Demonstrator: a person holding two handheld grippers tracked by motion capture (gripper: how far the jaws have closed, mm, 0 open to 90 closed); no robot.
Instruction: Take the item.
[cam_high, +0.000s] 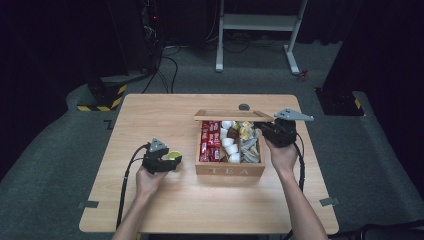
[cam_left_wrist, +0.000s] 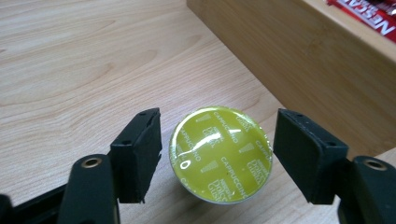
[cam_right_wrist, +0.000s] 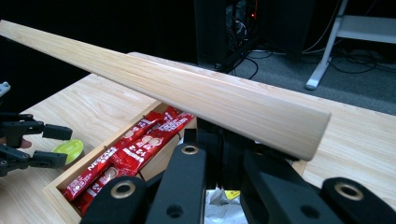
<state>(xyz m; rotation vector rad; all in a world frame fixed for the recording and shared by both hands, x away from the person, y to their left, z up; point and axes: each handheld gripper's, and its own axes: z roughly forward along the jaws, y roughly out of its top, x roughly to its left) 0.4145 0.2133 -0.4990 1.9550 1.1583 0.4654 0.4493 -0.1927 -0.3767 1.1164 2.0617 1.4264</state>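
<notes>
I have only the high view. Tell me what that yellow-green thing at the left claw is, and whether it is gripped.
Observer: It is a coffee capsule with CAPPUCCINO printed on its foil top. The left claw is open, with a gap between each jaw and the capsule, which sits on the table.
Operator: Now report the right claw.
Observer: In the right gripper view, the right claw reaches up under the raised lid of the box. The lid hides its tips, so I cannot tell whether it grips.
Operator: Read me the red packets.
Observer: The red sachets are printed NESCAFE.
</notes>
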